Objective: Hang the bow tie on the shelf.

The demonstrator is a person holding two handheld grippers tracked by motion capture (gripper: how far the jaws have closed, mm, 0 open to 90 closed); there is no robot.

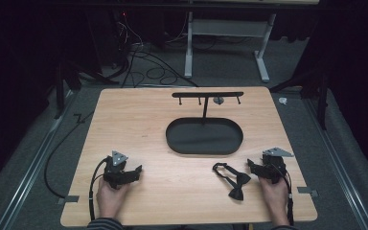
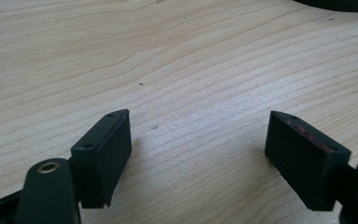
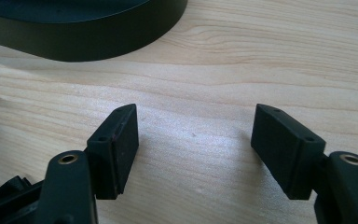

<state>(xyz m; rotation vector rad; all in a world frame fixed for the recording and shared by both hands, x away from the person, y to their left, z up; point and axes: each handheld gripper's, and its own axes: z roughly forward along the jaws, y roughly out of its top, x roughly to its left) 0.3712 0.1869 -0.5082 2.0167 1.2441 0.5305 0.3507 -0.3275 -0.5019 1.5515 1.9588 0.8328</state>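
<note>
Both the left gripper [image 1: 135, 171] and right gripper [image 1: 252, 166] gape empty; bow tie [image 1: 236, 184] seemingly unlabelled.

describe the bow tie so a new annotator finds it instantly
Start at the light wooden table and find the black oval tray with the T-shaped hook stand. Come toward the person's edge, right of centre: the black fabric bow tie lies flat there, just left of the right gripper. Its looped neck strap sets it apart from the rigid hardware.

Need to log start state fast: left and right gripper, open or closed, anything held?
Left gripper: jaws open, nothing between them, bare table below.
Right gripper: jaws open, holding nothing; the bow tie lies beside it.
</note>
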